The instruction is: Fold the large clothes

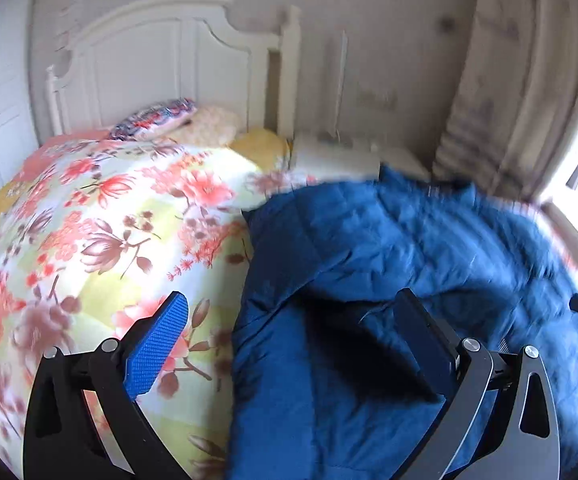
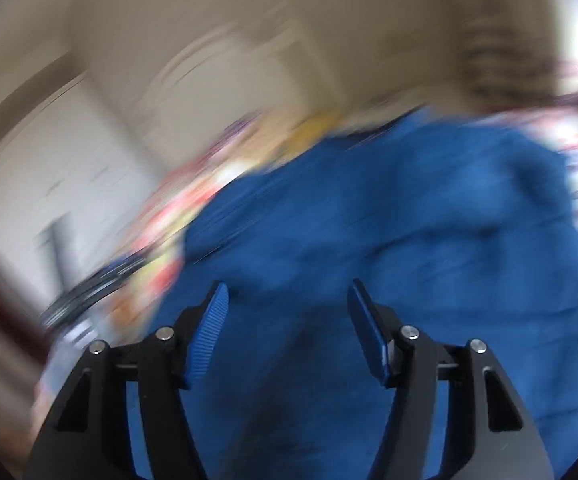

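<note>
Floral quilt covers the bed, white headboard behind. Left claw wide apart, nothing pinched, its right finger over the blue padded jacket lying on the quilt's right side. Right claw spread, empty, above the jacket; view blurred.

Floral pink-and-yellow quilt covers bed — white carved wooden headboard behind, patterned red-blue pillow against it.
</note>
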The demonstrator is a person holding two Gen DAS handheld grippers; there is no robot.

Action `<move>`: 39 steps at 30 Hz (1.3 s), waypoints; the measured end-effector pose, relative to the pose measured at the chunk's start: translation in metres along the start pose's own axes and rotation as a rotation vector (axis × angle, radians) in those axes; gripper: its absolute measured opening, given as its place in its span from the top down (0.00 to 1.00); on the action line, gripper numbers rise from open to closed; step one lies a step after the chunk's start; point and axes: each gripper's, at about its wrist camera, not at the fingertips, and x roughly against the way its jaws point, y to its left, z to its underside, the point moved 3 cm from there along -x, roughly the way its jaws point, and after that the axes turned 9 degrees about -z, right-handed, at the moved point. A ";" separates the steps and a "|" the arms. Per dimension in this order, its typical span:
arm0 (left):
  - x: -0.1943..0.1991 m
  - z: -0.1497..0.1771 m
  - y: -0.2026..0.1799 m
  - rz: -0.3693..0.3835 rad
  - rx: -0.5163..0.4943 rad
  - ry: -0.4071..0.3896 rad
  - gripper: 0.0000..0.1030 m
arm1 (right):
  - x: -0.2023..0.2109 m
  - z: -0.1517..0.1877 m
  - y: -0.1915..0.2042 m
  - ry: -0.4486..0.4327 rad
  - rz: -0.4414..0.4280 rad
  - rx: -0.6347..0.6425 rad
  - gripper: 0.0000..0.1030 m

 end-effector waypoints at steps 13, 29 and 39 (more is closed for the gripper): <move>-0.066 -0.022 0.010 0.044 -0.053 0.129 0.05 | -0.135 0.012 0.008 0.098 -0.079 -0.254 0.80; 0.002 -0.049 0.023 0.139 0.024 -0.048 0.07 | -0.205 0.010 0.040 0.082 -0.001 -0.308 0.78; 0.013 -0.044 0.017 0.185 0.110 -0.082 0.05 | -0.193 0.005 0.022 0.049 -0.224 -0.381 0.80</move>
